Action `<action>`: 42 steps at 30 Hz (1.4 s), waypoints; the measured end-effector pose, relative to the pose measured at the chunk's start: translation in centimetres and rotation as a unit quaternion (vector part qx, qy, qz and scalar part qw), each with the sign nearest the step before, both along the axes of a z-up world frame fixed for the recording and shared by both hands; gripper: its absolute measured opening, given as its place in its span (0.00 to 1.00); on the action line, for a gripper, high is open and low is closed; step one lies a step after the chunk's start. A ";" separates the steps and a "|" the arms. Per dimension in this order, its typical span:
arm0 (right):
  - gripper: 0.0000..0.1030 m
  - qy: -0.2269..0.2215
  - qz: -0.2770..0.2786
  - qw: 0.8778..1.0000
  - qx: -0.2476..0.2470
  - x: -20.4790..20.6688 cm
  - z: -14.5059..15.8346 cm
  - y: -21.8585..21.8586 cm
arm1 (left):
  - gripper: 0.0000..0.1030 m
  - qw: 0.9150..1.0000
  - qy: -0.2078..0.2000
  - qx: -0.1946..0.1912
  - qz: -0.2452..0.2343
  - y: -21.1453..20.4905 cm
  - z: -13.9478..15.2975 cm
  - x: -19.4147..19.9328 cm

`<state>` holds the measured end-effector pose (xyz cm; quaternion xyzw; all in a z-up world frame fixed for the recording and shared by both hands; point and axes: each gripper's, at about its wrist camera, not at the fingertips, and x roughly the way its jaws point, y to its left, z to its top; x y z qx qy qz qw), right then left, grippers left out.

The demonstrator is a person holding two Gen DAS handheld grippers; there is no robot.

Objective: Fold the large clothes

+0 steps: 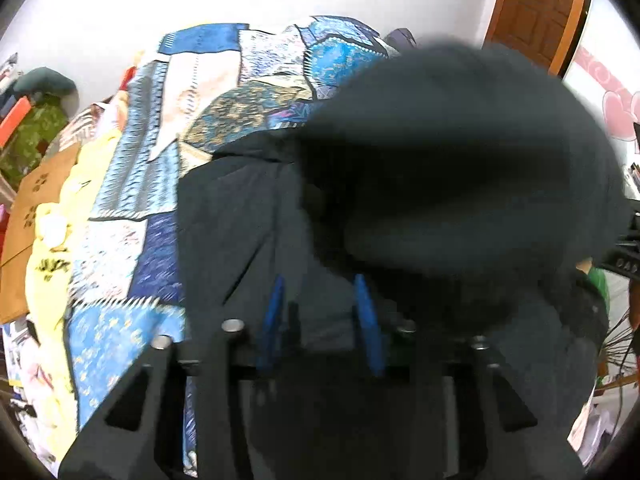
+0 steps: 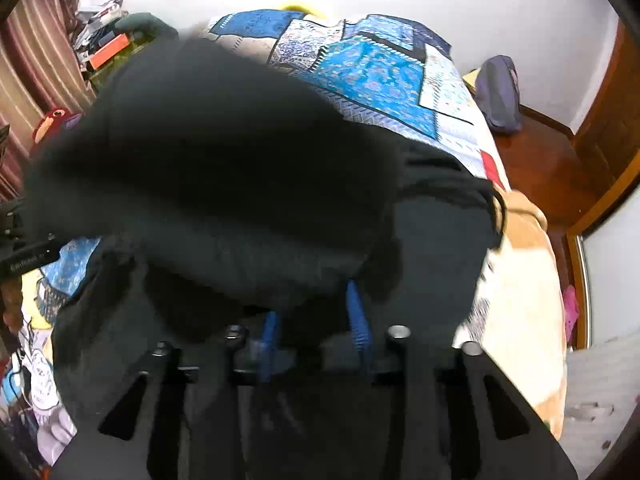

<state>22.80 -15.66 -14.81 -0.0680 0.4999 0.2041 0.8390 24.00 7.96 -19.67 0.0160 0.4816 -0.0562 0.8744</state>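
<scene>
The left tool (image 1: 320, 304) and right tool (image 2: 316, 316) each look clenched on a lifted, blurred fold of the dark garment (image 1: 248, 216), probably carrying it over its lower half, which lies on the patchwork-quilted bed (image 1: 120, 248).

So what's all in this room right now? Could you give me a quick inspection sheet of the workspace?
Surface: bed under a blue patchwork quilt.
Job's things: dark garment spread on the quilt, part of it lifted and blurred close to both cameras.
Clutter: yellow cloth and cardboard box at one bedside; purple bag on the wooden floor.
Grippers: left gripper and right gripper both have blue fingers apart with dark cloth between; grip cannot be confirmed.
Cables: nothing seen clearly.
Surroundings: white wall, wooden door, striped curtain.
</scene>
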 end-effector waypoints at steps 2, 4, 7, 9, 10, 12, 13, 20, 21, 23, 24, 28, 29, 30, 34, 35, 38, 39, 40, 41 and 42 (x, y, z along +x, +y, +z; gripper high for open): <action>0.43 0.002 -0.009 1.000 0.003 -1.0 0.2 -1.5 | 0.39 1.000 -0.007 0.018 0.003 0.7 0.5 -1.3; 0.43 0.006 -0.018 1.000 0.001 -1.1 0.4 -2.8 | 0.39 0.999 -0.016 0.033 0.009 1.3 1.2 -2.1; 0.43 -0.009 -0.037 0.999 0.005 -1.4 1.7 -4.2 | 0.40 0.999 -0.033 0.036 0.013 1.9 2.6 -2.6; 0.43 -0.022 -0.051 0.998 0.017 -1.2 3.1 -4.7 | 0.41 0.998 -0.044 0.031 0.016 1.9 3.7 -2.5; 0.44 -0.027 -0.055 0.998 0.024 -1.4 3.5 -4.7 | 0.41 0.998 -0.049 0.025 0.015 1.7 4.2 -2.3; 0.46 -0.037 -0.055 0.997 0.047 -1.1 4.4 -4.5 | 0.43 0.998 -0.059 0.010 0.010 1.0 4.9 -1.8; 0.49 -0.045 -0.054 0.996 0.057 -0.9 4.9 -4.1 | 0.45 0.998 -0.064 0.006 0.007 0.4 5.2 -1.7; 0.52 -0.032 -0.025 0.998 0.054 0.8 2.8 0.1 | 0.50 0.998 -0.056 0.008 -0.023 -4.0 3.2 0.7; 0.52 -0.023 -0.021 0.998 0.046 1.0 1.7 0.8 | 0.50 0.998 -0.050 0.013 -0.023 -4.3 2.5 1.0; 0.52 -0.006 -0.012 0.999 0.030 0.9 -0.2 1.7 | 0.50 0.999 -0.033 0.025 -0.019 -4.8 0.5 1.6; 0.52 0.006 -0.007 1.000 0.023 1.0 -1.4 2.0 | 0.50 0.999 -0.022 0.030 -0.016 -4.9 -0.6 1.9; 0.55 0.009 0.000 1.000 -0.010 0.2 -4.6 2.8 | 0.55 0.999 0.014 0.039 -0.003 -4.6 -5.2 2.4; 0.56 -0.001 0.004 1.000 -0.013 -0.1 -4.6 2.9 | 0.60 0.999 0.007 0.034 0.004 -4.3 -5.7 2.3; 0.56 -0.006 0.008 1.000 -0.018 -0.3 -4.4 3.0 | 0.64 1.000 0.000 0.029 0.012 -3.9 -5.7 2.1; 0.57 0.008 0.002 1.000 -0.017 -0.2 -3.6 2.5 | 0.64 1.000 0.011 0.009 0.018 -3.2 -5.0 1.8; 0.57 0.009 0.001 1.000 -0.017 -0.3 -3.4 2.3 | 0.64 1.000 0.010 0.010 0.017 -3.2 -4.8 1.7; 0.57 -0.002 -0.005 1.000 -0.014 -0.9 -2.2 1.5 | 0.64 1.000 -0.011 0.015 0.016 -2.7 -2.8 0.4; 0.57 -0.008 -0.006 1.000 -0.013 -1.3 -1.7 1.1 | 0.64 1.000 -0.018 0.014 0.018 -2.4 -2.1 -0.2; 0.57 -0.013 -0.007 1.000 -0.013 -1.4 -1.4 0.8 | 0.64 0.999 -0.027 0.010 0.022 -1.7 -1.2 -0.9; 0.57 -0.019 -0.009 1.000 -0.012 -1.8 -0.9 0.3 | 0.65 0.999 -0.031 0.008 0.025 -1.2 -0.7 -1.3; 0.57 -0.025 -0.011 1.000 -0.012 -2.2 -0.4 -0.4 | 0.67 0.999 -0.035 0.007 0.031 -0.4 -0.1 -1.8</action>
